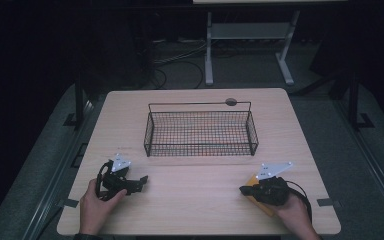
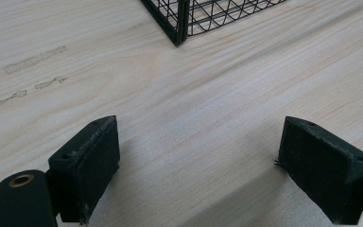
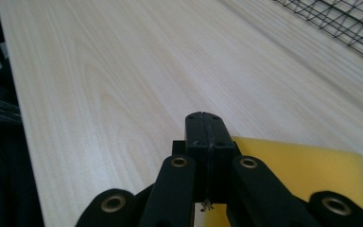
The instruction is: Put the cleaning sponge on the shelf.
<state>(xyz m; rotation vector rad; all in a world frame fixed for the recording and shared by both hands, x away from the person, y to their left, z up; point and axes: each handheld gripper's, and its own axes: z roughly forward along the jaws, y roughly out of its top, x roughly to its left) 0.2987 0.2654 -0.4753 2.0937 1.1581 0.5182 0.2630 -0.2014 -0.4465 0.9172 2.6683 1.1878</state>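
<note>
Right gripper (image 1: 243, 190) closed empty over yellow pad (image 3: 307, 165), left gripper (image 1: 141, 181) wide at seven o'clock of wire basket (image 1: 201, 131), ready to receive.

pale wood table (image 1: 200, 195) with a wire basket and a yellow sheet on it

the table has a light, straight-grained top with rounded corners and a few faint scuff marks (image 2: 26, 75) on its surface. a black wire basket (image 1: 200, 133) stands on it toward the far side, about midway between left and right, with a thin rail handle along its far edge. a flat yellow sheet (image 3: 307, 168) lies on the wood near the front right corner. a small dark round spot (image 1: 231, 102) sits at the far edge, just behind the basket.
</note>
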